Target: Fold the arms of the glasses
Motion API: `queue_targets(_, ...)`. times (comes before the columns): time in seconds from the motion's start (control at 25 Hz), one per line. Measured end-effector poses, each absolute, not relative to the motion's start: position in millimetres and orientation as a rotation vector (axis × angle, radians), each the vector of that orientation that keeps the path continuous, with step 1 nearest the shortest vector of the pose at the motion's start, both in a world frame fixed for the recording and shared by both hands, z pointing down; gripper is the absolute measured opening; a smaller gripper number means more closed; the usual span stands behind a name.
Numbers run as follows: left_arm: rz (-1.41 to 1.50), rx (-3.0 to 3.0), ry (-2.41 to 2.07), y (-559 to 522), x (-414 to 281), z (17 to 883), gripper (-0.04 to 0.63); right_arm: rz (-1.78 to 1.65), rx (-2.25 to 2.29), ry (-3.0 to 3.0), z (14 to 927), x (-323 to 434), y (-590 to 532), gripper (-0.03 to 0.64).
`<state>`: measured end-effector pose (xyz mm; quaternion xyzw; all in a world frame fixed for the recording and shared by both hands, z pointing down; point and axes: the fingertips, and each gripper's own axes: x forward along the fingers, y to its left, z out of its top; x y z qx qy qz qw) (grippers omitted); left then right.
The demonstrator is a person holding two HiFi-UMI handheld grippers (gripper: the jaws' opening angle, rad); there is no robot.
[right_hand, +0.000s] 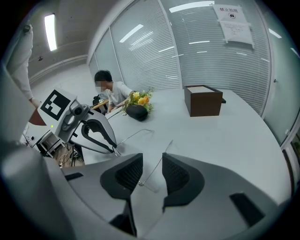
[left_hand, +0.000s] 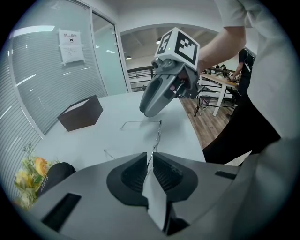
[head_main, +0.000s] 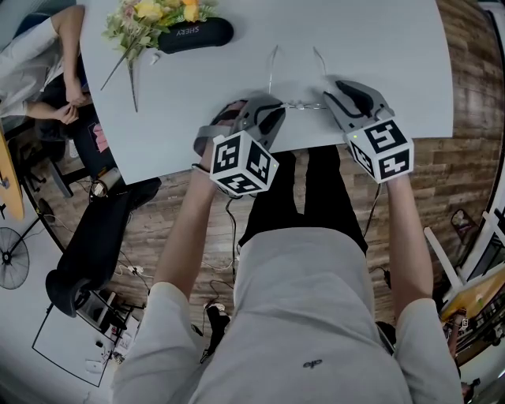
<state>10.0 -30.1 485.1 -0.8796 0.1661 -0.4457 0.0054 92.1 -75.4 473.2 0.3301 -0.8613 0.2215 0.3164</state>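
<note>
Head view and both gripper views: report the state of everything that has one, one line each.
glasses: arms unfolded, on the table.
left hand-held gripper: shut on the glasses' frame.
right hand-held gripper: open, the glasses' other end between its jaws.
black case: closed.
flowers: lying flat.

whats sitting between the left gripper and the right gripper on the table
The glasses: in the head view their thin front spans the gap from the left gripper to the right gripper. Nothing else lies there.
</note>
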Motion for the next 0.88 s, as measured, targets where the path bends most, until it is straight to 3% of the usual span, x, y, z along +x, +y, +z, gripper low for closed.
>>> queue_targets(0.88, -1.383, -2.677, 0.375, -19.9, 17.8, 484.3, 0.023, 0.649, 0.860, -2.196, 495.1, 88.5, -93.7, 0.100)
